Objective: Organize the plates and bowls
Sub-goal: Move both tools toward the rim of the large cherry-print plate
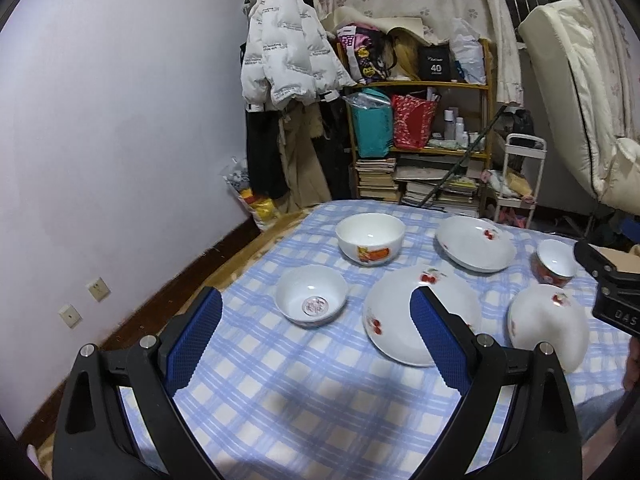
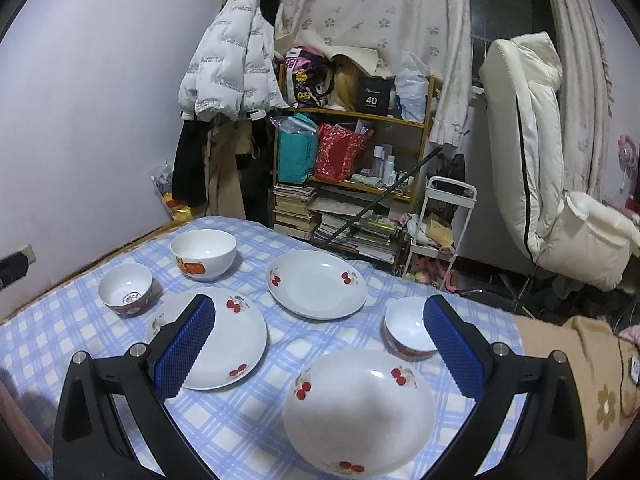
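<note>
Both claws, left (image 1: 316, 344) and right (image 2: 320, 354), wide and empty above loose plates (image 2: 359, 412); hard rim contact risks sliding, chipping.

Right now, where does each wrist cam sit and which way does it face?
Left wrist: on the left gripper, open, above the table's left side, facing the wooden shelf; a hand edge shows at right.
Right wrist: on the right gripper, open, over the near white cherry-print plate.
Shared: blue checked tablecloth, three plates, three bowls.
</note>
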A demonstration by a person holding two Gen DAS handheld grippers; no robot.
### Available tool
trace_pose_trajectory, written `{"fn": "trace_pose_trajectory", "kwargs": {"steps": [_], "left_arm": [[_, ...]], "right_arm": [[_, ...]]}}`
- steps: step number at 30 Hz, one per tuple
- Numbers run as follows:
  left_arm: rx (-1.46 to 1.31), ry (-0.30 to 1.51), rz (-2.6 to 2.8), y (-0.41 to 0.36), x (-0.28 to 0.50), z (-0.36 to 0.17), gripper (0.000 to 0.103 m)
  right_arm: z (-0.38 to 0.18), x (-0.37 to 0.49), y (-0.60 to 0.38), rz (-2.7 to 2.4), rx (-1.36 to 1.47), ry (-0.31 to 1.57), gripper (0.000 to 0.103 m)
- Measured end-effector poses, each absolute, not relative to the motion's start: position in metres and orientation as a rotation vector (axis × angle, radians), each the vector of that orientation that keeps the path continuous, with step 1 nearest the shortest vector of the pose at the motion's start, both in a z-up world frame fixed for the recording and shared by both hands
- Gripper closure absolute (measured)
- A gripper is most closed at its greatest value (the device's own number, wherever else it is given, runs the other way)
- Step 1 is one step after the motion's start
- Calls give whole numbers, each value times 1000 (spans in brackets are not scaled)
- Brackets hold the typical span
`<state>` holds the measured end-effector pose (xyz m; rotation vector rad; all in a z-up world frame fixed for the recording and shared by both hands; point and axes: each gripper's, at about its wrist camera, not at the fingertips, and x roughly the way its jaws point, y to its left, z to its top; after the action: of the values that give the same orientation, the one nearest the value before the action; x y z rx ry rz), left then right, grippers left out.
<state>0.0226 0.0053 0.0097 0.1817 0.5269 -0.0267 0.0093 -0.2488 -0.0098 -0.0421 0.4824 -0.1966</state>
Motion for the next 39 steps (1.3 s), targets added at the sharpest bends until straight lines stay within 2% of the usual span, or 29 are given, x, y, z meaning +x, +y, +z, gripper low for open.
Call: {"fn": "trace_pose_trajectory", "kwargs": {"steps": [11, 16, 22, 32, 39], "left_arm": [[154, 529, -26, 4, 82, 46, 9], [144, 569, -26, 3, 110, 43, 9], [48, 691, -29, 16, 137, 7, 9], [41, 874, -21, 11, 160, -61, 9], [70, 967, -34, -1, 170, -92, 9]], "right_arm": [[25, 61, -251, -123, -1, 467, 0], [31, 87, -248, -110, 20, 457, 0], [24, 117, -240, -58, 26, 499, 0], [-20, 151, -224, -11, -7, 606, 0], [-60, 176, -226, 21, -13, 731, 14]]}}
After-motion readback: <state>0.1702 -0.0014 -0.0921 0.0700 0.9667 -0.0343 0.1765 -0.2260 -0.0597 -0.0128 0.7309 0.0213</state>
